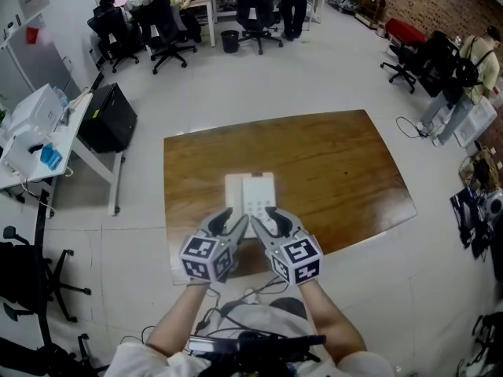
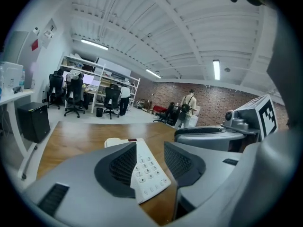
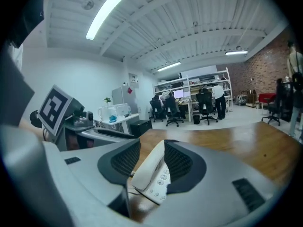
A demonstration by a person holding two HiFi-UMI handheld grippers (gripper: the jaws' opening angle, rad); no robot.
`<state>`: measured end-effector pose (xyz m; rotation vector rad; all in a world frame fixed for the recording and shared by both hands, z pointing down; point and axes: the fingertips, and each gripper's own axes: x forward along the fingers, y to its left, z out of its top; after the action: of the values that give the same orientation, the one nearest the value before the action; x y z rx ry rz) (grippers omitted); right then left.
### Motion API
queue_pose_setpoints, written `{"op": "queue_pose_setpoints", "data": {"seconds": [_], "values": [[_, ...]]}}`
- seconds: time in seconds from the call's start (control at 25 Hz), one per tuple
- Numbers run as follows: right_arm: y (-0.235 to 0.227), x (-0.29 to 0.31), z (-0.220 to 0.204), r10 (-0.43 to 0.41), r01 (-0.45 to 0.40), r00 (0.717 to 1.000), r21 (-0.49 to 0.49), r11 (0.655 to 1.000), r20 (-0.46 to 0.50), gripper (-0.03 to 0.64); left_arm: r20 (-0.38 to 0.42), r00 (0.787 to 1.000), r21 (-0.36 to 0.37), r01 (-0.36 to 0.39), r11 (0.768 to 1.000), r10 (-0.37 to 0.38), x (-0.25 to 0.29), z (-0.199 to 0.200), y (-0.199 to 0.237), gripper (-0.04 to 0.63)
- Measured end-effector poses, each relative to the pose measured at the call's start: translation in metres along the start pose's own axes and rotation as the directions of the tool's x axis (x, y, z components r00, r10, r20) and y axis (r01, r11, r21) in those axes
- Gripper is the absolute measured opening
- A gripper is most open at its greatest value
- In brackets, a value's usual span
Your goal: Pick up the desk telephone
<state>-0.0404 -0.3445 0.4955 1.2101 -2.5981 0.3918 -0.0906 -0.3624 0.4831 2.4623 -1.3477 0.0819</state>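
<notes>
A white desk telephone (image 1: 250, 193) lies flat near the front edge of the brown wooden table (image 1: 338, 171). Both grippers are at its near end, side by side. My left gripper (image 1: 236, 220) is open; in the left gripper view its jaws (image 2: 150, 157) stand on either side of the keypad part of the telephone (image 2: 147, 174), with a gap on the right side. My right gripper (image 1: 266, 220) is open too; in the right gripper view the handset side of the telephone (image 3: 152, 171) sits between its jaws (image 3: 152, 161), with a gap to the left pad.
A white desk with boxes (image 1: 39, 132) and a black cabinet (image 1: 108, 118) stand left of the table. Office chairs (image 1: 169, 30) and standing people are at the back. More chairs and gear (image 1: 440, 69) line the right side. Cables hang at the table's near edge.
</notes>
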Motion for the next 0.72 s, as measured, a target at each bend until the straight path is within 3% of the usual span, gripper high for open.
{"op": "queue_pose_setpoints", "data": {"seconds": [0.12, 0.24, 0.4, 0.48, 0.64, 0.72], "values": [[-0.012, 0.007, -0.014, -0.016, 0.018, 0.999, 0.033, 0.999, -0.038, 0.196, -0.032, 0.999, -0.009, -0.012, 1.0, 0.011, 0.007, -0.013, 0.011, 0.186], [-0.026, 0.015, -0.033, -0.031, 0.037, 0.996, 0.067, 0.997, -0.083, 0.231, -0.086, 0.996, -0.04, -0.011, 0.999, 0.008, 0.017, -0.032, 0.024, 0.274], [-0.041, 0.028, -0.059, -0.04, 0.055, 0.988, 0.102, 0.993, -0.149, 0.247, -0.15, 0.988, -0.12, -0.046, 0.992, 0.028, 0.029, -0.06, 0.049, 0.288], [-0.046, 0.035, -0.07, -0.043, 0.063, 0.983, 0.107, 0.992, -0.181, 0.269, -0.18, 0.983, -0.165, -0.054, 0.985, 0.024, 0.035, -0.072, 0.06, 0.347], [-0.058, 0.046, -0.087, -0.044, 0.074, 0.973, 0.129, 0.989, -0.225, 0.29, -0.223, 0.974, -0.185, -0.068, 0.98, 0.026, 0.045, -0.087, 0.073, 0.348], [-0.062, 0.05, -0.094, -0.038, 0.077, 0.968, 0.151, 0.986, -0.246, 0.296, -0.241, 0.97, -0.198, -0.065, 0.978, 0.015, 0.05, -0.092, 0.074, 0.392]]}}
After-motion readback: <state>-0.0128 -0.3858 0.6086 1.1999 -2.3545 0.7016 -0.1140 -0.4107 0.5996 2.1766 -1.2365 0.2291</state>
